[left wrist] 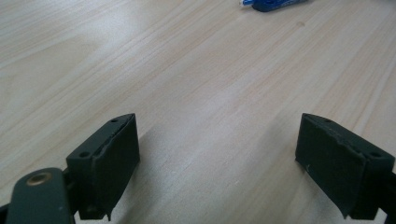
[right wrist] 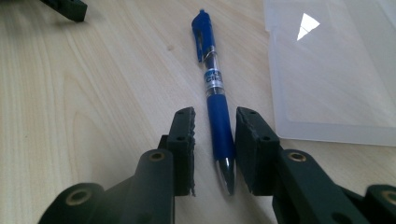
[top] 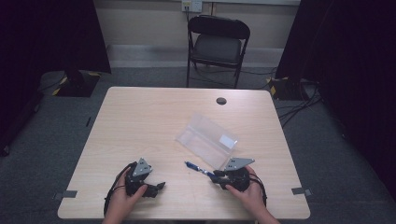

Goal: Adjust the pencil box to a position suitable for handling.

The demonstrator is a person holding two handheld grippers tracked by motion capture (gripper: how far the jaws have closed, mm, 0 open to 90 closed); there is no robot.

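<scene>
Right gripper (right wrist: 215, 149) straddles the blue pen (right wrist: 215, 100), jaws not yet clamped—squeeze squarely on the grip; left gripper (left wrist: 219, 163) gapes empty.

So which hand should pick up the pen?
Right. The right tool already straddles the pen near its tip, jaws narrowly apart on either side of the grip. The left tool sits wide open over bare table, with the pen well off.
</scene>
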